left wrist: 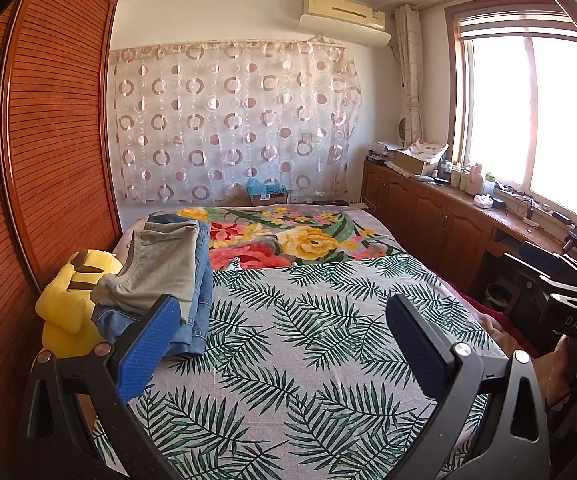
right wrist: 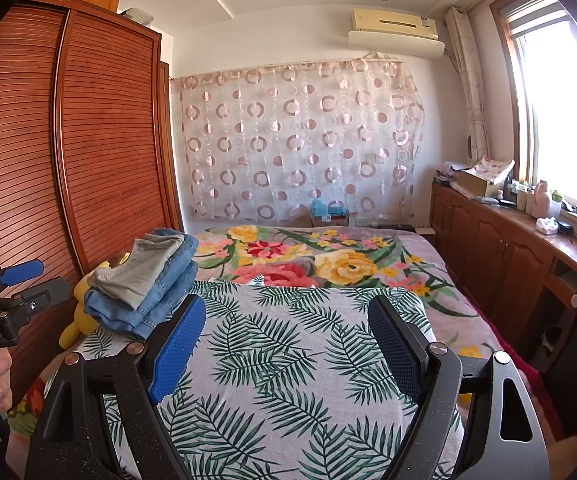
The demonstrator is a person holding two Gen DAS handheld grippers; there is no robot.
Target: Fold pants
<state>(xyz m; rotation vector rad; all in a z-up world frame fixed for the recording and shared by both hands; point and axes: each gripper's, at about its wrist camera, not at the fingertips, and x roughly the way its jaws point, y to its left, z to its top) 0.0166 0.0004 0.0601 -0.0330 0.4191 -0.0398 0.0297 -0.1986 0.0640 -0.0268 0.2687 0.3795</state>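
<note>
A stack of folded pants (left wrist: pixel 168 276), grey pair on top of blue jeans, lies at the left edge of the bed; it also shows in the right wrist view (right wrist: pixel 148 280). My left gripper (left wrist: pixel 284 320) is open and empty, held above the leaf-print sheet (left wrist: pixel 308 340), with its left finger just in front of the stack. My right gripper (right wrist: pixel 286 320) is open and empty above the same sheet (right wrist: pixel 288 360), to the right of the stack. The left gripper also shows at the left edge of the right wrist view (right wrist: pixel 28 284).
A yellow plush toy (left wrist: pixel 72 300) sits left of the stack against the wooden wardrobe (left wrist: pixel 48 140). A floral blanket (left wrist: pixel 296 236) covers the far half of the bed. Wooden cabinets (left wrist: pixel 440 216) with clutter run under the window on the right.
</note>
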